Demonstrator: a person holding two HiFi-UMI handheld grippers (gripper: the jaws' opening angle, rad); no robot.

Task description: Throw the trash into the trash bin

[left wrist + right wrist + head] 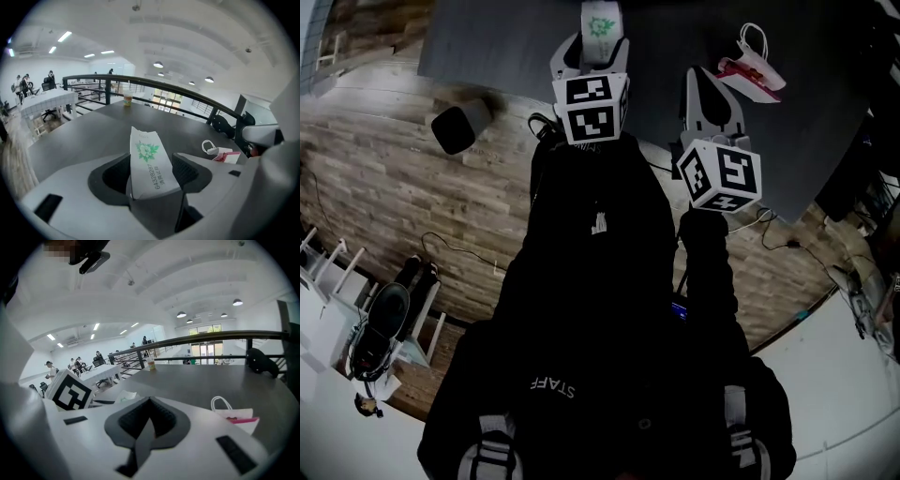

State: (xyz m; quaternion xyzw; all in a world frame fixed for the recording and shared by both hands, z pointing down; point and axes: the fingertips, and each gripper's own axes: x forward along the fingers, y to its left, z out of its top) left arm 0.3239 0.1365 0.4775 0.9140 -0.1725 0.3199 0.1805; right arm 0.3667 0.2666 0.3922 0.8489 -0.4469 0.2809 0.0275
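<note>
Above the dark grey table point(506, 37), the left gripper point(602, 45) holds a white paper packet point(149, 159) clear of the surface. The left gripper view shows the packet upright between the two jaws, which stand wide and close on its sides. The packet carries a green flower print and a line of digits. Its upper end projects beyond the jaw tips.

The right gripper point(701, 77) is positioned beside the left one, also over the table. In the right gripper view its jaws are together, tips meeting, with nothing between them.

A small white-and-pink bag point(752, 70) with a loop handle lies on the table, to the right of the right gripper. A cup point(127, 98) stands at the far edge of the table, next to a dark railing.

The trash bin point(461, 124) is on the wooden floor point(394, 197), just off the table's left edge in the head view and well apart from both grippers. Its dark opening is visible.
</note>
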